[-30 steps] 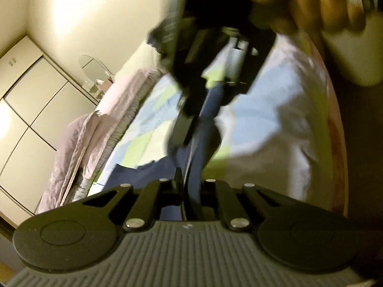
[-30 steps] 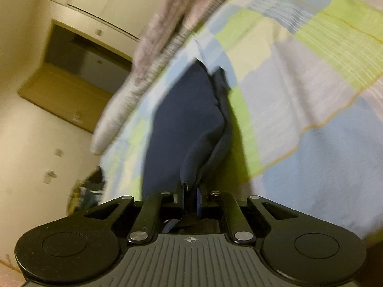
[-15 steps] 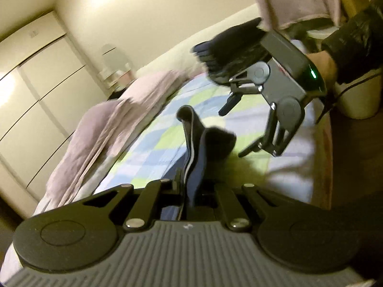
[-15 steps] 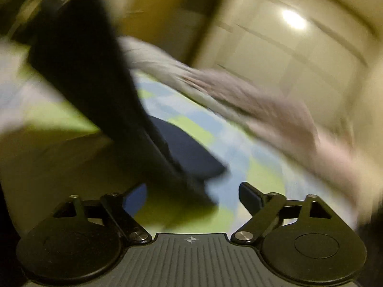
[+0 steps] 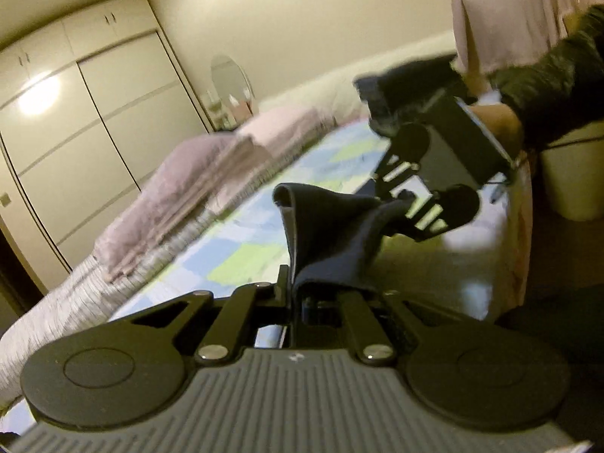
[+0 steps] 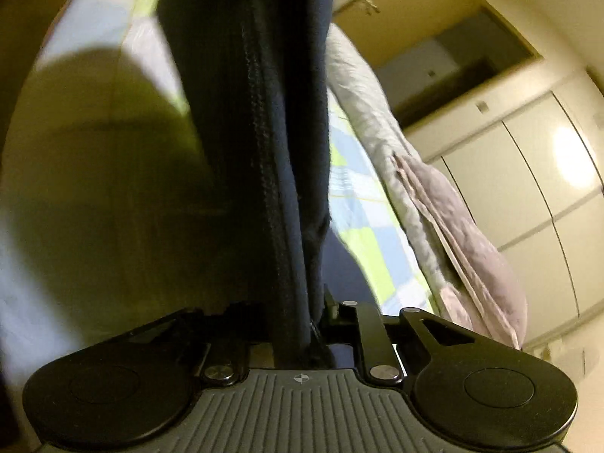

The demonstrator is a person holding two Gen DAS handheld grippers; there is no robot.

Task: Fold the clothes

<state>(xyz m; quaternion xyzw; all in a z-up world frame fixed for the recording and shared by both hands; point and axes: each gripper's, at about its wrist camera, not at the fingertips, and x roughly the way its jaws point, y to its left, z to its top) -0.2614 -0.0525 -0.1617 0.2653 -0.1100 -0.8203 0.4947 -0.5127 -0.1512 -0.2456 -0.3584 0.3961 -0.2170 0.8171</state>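
A dark navy garment (image 5: 332, 234) is stretched between my two grippers above a bed with a blue, green and white patchwork cover (image 5: 249, 241). My left gripper (image 5: 298, 294) is shut on one end of the garment. In the left wrist view my right gripper (image 5: 392, 204) grips the other end, to the right and farther off. In the right wrist view the navy garment (image 6: 264, 113) runs up from my right gripper (image 6: 309, 324), which is shut on it, and hides much of the bed (image 6: 355, 196).
A folded pink-grey quilt (image 5: 181, 196) lies along the bed's far side, also in the right wrist view (image 6: 464, 241). White wardrobe doors (image 5: 75, 120) stand behind. A pale bin (image 5: 573, 177) stands beside the bed at right.
My right gripper let go, swung round and has closed on the garment again. Both grippers now hold it lifted above the bed. The left has kept its grip.
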